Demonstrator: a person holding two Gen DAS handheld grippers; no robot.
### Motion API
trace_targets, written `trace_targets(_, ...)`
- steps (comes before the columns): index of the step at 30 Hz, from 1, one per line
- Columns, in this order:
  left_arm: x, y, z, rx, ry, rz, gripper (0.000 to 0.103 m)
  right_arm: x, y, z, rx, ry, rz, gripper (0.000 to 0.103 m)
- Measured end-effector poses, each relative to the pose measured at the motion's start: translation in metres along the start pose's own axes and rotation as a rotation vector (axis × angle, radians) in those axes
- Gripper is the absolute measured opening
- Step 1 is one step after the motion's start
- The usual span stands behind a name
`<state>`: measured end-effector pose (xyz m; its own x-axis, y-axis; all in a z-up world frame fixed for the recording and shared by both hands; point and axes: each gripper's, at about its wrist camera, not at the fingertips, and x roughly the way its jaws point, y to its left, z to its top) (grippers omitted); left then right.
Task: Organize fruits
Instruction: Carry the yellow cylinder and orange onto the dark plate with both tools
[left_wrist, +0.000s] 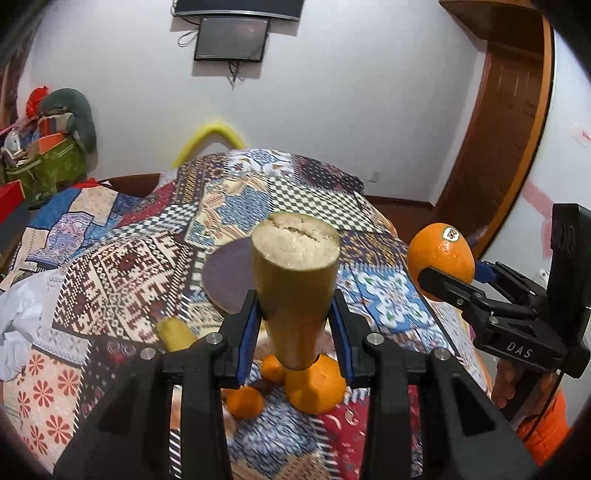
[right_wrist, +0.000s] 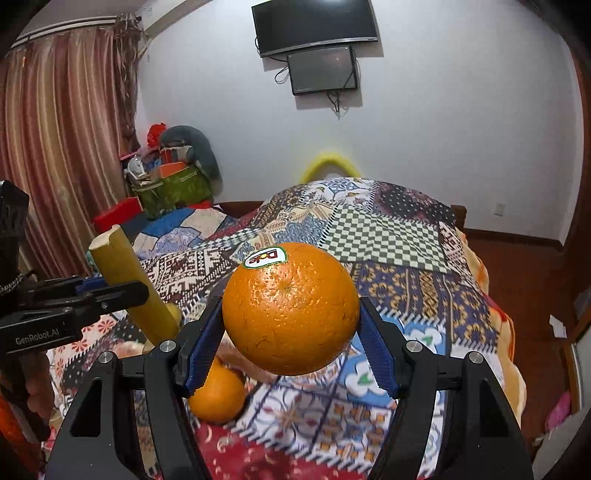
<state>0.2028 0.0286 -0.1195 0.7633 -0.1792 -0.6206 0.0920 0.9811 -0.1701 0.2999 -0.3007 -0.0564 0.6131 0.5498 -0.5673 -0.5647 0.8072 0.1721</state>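
Note:
My left gripper (left_wrist: 295, 317) is shut on a yellow-green sugarcane piece (left_wrist: 295, 280), held upright above the patchwork bed cover (left_wrist: 122, 266); it also shows in the right wrist view (right_wrist: 125, 273). My right gripper (right_wrist: 291, 332) is shut on a large orange with a Dole sticker (right_wrist: 291, 310), held in the air; it shows at right in the left wrist view (left_wrist: 441, 254). Below lie loose oranges (left_wrist: 314, 384), (left_wrist: 243, 402), (right_wrist: 218, 398) and a second sugarcane piece (left_wrist: 175, 334).
A dark round plate (left_wrist: 227, 277) lies on the cover behind the sugarcane. White crumpled paper (left_wrist: 18, 321) sits at the left edge. Bags and boxes (right_wrist: 170, 184) pile up by the curtain. Two screens (right_wrist: 317, 44) hang on the wall.

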Motion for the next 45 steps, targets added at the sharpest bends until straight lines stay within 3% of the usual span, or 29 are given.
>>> trace_targets(12,0.046,0.036,0.021,-0.039,-0.001,0.048,0.036,0.052,-0.004,0.014,-0.02,0.02,0.013,0.067)
trace_targets(22,0.109,0.057,0.019,-0.055,0.125,0.054,0.036,0.11,-0.014,0.017,-0.033,0.119,0.034,0.067)
trace_targets(45,0.193,0.069,0.046,-0.034,0.292,0.022,0.037,0.202,-0.027,0.017,-0.062,0.337,0.043,0.067)
